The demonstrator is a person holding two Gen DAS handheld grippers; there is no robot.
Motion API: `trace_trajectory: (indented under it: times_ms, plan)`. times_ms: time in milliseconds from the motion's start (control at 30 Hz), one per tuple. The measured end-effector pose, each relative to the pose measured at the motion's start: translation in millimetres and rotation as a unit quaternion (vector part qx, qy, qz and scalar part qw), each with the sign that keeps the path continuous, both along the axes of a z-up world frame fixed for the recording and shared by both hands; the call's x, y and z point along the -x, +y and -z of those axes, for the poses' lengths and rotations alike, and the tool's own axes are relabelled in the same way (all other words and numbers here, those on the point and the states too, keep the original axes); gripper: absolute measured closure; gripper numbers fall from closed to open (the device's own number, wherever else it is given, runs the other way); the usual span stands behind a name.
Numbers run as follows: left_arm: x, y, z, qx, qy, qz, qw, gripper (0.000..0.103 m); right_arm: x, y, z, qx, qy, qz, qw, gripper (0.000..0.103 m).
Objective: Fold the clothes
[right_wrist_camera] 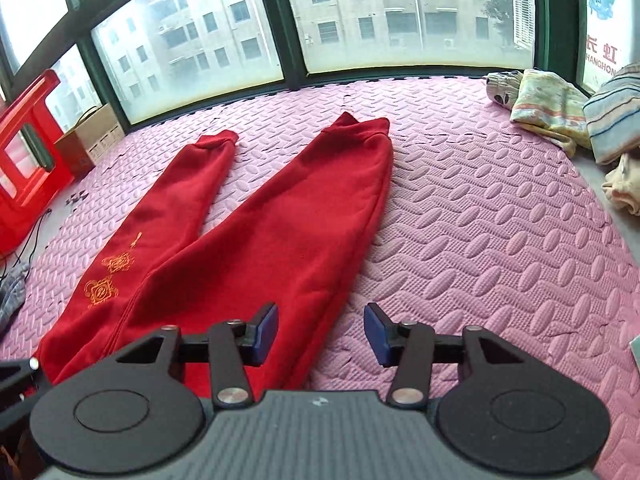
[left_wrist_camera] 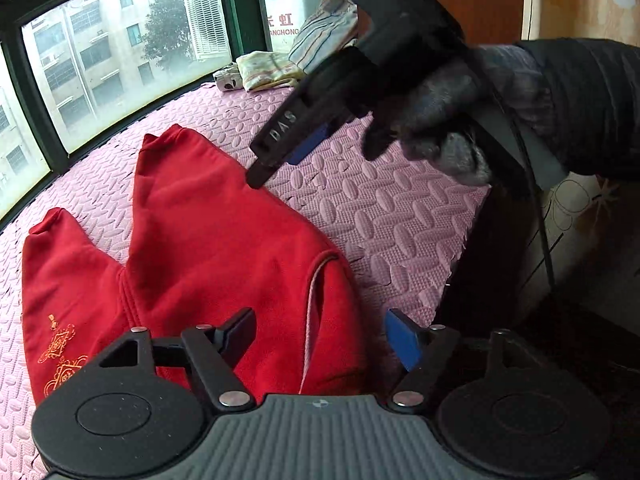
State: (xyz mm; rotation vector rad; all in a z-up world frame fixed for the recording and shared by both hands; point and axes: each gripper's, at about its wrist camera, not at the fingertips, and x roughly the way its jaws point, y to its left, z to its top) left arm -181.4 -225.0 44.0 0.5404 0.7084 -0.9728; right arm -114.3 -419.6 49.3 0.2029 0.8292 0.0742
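Red trousers [right_wrist_camera: 256,240] lie flat on the pink foam mat [right_wrist_camera: 480,240], their two legs spread in a V toward the window, with gold embroidery [right_wrist_camera: 108,276] on the left leg. My right gripper [right_wrist_camera: 322,334] is open above the right edge of the waist end, nothing between its blue pads. In the left wrist view the trousers [left_wrist_camera: 208,240] lie below my left gripper [left_wrist_camera: 320,338], which is open over the waistband edge and grips nothing. The right gripper [left_wrist_camera: 316,160], held by a gloved hand [left_wrist_camera: 440,108], hovers over the right leg's outer edge.
Folded clothes [right_wrist_camera: 552,108] are piled at the mat's back right corner. A red plastic stool [right_wrist_camera: 24,168] and a cardboard box [right_wrist_camera: 92,136] stand at the left, with a grey cloth [right_wrist_camera: 12,292] and a cable. The window [right_wrist_camera: 240,40] runs along the far edge.
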Motion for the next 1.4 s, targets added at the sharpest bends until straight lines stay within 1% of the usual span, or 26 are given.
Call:
trace_trajectory:
  times_ms: [133, 167, 200, 267, 300, 333, 367, 400, 433, 533, 700, 867, 933, 967, 1000, 1067, 1167, 1300, 1400]
  plan:
    - [1.9, -13.3, 6.8, -0.009, -0.015, 0.01, 0.9998, 0.03, -25.8, -8.4, 2.4, -0.002, 0.0, 0.015, 1.0, 0.055]
    - [0.9, -15.7, 9.2, -0.014, -0.014, 0.011, 0.9997, 0.032, -33.3, -10.3, 2.5, -0.002, 0.0, 0.017, 1.0, 0.056]
    - [-0.1, -18.2, 11.5, -0.018, -0.013, 0.012, 0.9997, 0.038, -41.0, -12.1, 2.6, -0.002, -0.001, 0.018, 1.0, 0.057]
    - [-4.0, -18.3, 14.0, -0.014, -0.01, 0.011, 0.9998, 0.042, -57.2, -15.8, 2.9, -0.001, -0.002, 0.022, 1.0, 0.058]
    - [-6.6, -17.3, 14.1, -0.011, -0.009, 0.009, 0.9999, 0.053, -65.6, -18.1, 3.5, -0.002, -0.001, 0.025, 1.0, 0.058]
    - [-9.7, -16.1, 13.4, -0.009, -0.009, 0.004, 0.9999, 0.066, -74.1, -20.8, 5.1, -0.004, -0.001, 0.03, 1.0, 0.059]
    - [-14.1, -14.2, 11.6, -0.004, -0.004, 0.002, 1.0, 0.07, -82.6, -23.7, 6.9, -0.007, 0.0, 0.035, 0.999, 0.059]
    - [-19.7, -10.6, 8.2, 0.007, 0.009, -0.002, 0.9999, 0.081, -91.2, -26.6, 8.7, -0.009, 0.001, 0.041, 0.999, 0.059]
    - [-25.2, -6.1, 4.1, 0.019, 0.024, -0.008, 0.9995, 0.085, -99.7, -29.5, 10.5, -0.012, 0.001, 0.046, 0.999, 0.06]
    - [-39.6, 8.6, -9.9, 0.057, 0.053, -0.023, 0.9967, 0.087, -121.3, -36.1, 19.7, -0.023, 0.004, 0.066, 0.998, 0.061]
    - [-51.9, 27.4, -29.5, 0.101, 0.068, -0.036, 0.9919, 0.087, -150.5, -41.0, 32.9, -0.021, 0.01, 0.085, 0.996, 0.062]
    - [-60.7, 42.7, -39.8, 0.14, 0.082, -0.055, 0.9852, 0.088, -169.0, -43.4, 41.2, -0.027, 0.009, 0.103, 0.994, 0.063]
    - [-62.9, 47.9, -42.1, 0.149, 0.084, -0.061, 0.9833, 0.088, -173.6, -43.1, 41.0, -0.029, 0.008, 0.11, 0.993, 0.072]
    - [-63.9, 50.6, -43.2, 0.154, 0.084, -0.065, 0.9824, 0.088, -176.0, -42.9, 40.8, -0.03, 0.008, 0.114, 0.993, 0.082]
    - [-64.9, 53.3, -44.1, 0.158, 0.085, -0.069, 0.9814, 0.088, -178.4, -42.6, 40.6, -0.03, 0.008, 0.117, 0.993, 0.089]
    - [-66.3, 59.5, -45.9, 0.167, 0.087, -0.079, 0.9789, 0.089, -180.3, -40.3, 34.3, -0.029, 0.0, 0.121, 0.992, 0.092]
    - [-65.8, 71.9, -49.4, 0.185, 0.093, -0.097, 0.9735, 0.089, -182.4, -36.8, 24.6, -0.028, -0.011, 0.125, 0.992, 0.094]
    - [-63.7, 94.2, -54.7, 0.215, 0.099, -0.13, 0.9628, 0.09, -193.1, -16.0, -5.0, -0.016, -0.032, 0.114, 0.993, 0.094]
    - [-63.0, 111.4, -58.3, 0.239, 0.106, -0.16, 0.9518, 0.091, -203.4, 3.9, -21.8, -0.01, -0.043, 0.098, 0.994, 0.094]
